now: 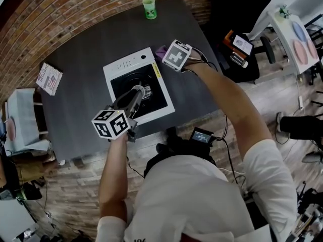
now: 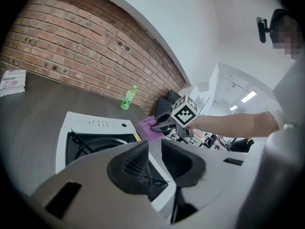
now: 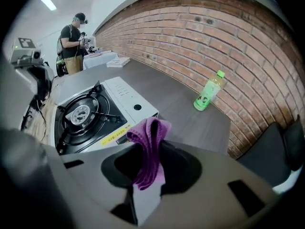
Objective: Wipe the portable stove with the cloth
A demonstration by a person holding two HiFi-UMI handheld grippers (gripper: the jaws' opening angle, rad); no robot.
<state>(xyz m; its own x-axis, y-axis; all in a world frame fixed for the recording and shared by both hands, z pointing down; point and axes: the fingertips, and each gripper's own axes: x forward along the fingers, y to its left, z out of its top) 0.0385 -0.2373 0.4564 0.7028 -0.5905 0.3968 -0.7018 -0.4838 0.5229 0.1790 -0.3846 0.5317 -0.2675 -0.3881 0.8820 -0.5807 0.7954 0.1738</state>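
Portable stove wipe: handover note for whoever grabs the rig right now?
Left claw: open, empty, held over the middle of the stove.
Right claw: shut on the purple cloth, at the stove's far right corner; I can't tell if the cloth touches it.
The stove sits mid-table, with a green bottle at the far edge.
Done: cloth is in the claw. Can't judge whether anything has been wiped.
Left: wipe the stove top, probably moving the left claw clear first.
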